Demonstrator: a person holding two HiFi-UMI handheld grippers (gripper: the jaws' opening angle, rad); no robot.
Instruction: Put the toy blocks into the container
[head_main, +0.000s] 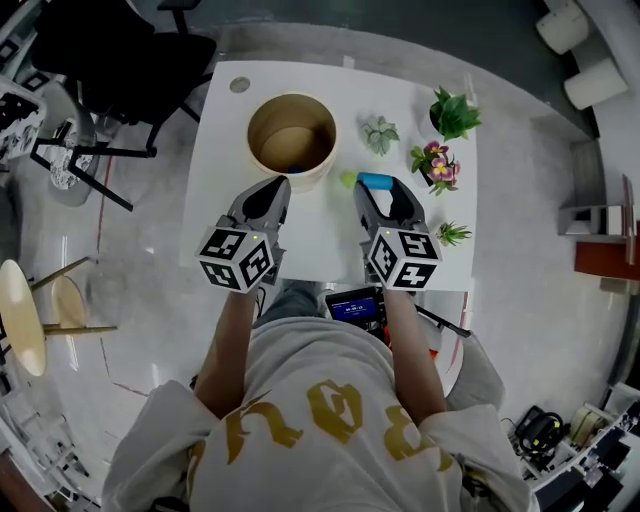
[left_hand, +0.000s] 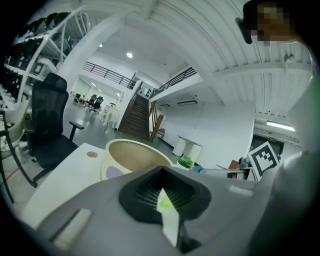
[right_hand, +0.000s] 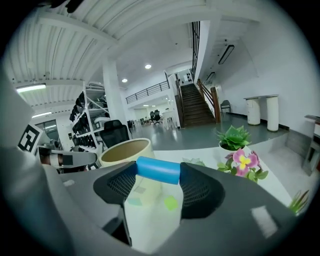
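The block (head_main: 376, 182) between the jaws of the right gripper (right_hand: 157, 171) is bright blue. That gripper and the left gripper (left_hand: 161, 172) are grey with black ribbed pads, and each carries a cube patterned in black-and-white squares. The container (head_main: 292, 135) is cream outside and tan inside. The desk (head_main: 225, 210) is white. A small block (head_main: 347, 179) on it is light green. A flower (head_main: 437, 165) is pink and yellow.

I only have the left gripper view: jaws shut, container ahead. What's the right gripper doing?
Observer: The right gripper is shut on a blue cylinder.
Operator: Over the container yet?
Observer: No; the head view shows it right of the container, above the table.
Operator: Anything inside already?
Observer: A small blue thing at the near wall; too small to name.
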